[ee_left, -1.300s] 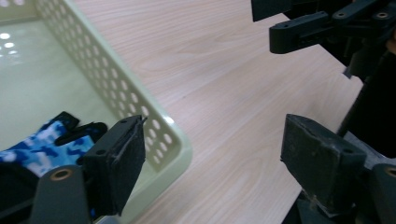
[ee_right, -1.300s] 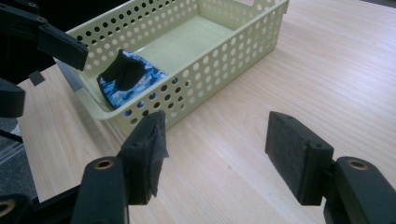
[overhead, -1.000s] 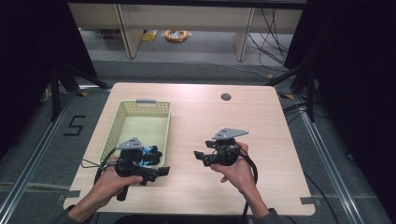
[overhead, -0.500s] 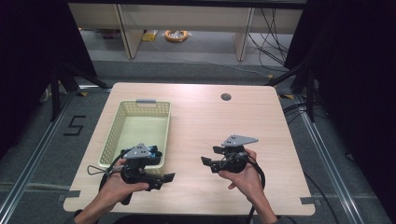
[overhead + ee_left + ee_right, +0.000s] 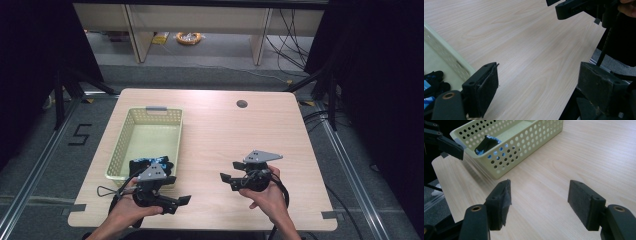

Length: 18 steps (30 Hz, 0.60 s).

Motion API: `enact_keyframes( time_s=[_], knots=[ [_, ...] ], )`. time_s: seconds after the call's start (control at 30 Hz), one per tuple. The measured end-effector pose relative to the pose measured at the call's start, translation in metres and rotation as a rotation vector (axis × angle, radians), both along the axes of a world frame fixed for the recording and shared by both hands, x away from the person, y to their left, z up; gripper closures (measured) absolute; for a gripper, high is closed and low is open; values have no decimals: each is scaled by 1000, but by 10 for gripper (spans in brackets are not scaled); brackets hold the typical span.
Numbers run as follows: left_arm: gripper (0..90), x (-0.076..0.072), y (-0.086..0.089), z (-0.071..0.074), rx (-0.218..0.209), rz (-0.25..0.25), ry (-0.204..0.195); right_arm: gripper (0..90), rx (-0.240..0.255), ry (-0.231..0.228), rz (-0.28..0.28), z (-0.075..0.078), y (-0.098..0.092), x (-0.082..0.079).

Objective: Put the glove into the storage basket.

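From the high view I saw my left gripper (image 5: 181,201) near the front edge of the table (image 5: 225,130), just beside the near end of the pale green basket (image 5: 125,150). Its jaws stood wide apart and held nothing; in the left gripper view they framed only bare wood, with the basket wall at the left. My right gripper (image 5: 226,179) hovered over the wood to the right, well apart from the basket, with its jaws pointing to the left toward the other gripper. These jaws were also spread wide and gripped nothing, as the right gripper view showed clearly.

The dark cloth with blue parts (image 5: 150,164) lay inside the basket, at its near end, against the wall closest to me. In the right gripper view I saw it through the round holes of the basket and a little over the rim, dark with some blue. I could not tell what kind of cloth it was. Neither gripper touched it. The two grippers faced each other over the table, with a stretch of bare wood between them
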<state>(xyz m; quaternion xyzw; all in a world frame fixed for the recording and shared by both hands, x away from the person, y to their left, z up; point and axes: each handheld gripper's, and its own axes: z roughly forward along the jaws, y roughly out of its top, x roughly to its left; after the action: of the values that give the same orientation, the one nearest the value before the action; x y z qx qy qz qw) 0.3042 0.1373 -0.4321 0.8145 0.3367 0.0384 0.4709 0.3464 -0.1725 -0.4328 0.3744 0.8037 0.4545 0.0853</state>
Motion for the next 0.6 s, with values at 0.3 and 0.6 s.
enact_keyframes(
  time_s=[0.3,0.6],
  knots=[
    [162,-4,1,-2,0,6,-2,357,1,3,4,-6,-4,-7],
    [162,-7,3,-9,-9,11,17,354,38,27,26,-17,-6,-17]
  ],
)
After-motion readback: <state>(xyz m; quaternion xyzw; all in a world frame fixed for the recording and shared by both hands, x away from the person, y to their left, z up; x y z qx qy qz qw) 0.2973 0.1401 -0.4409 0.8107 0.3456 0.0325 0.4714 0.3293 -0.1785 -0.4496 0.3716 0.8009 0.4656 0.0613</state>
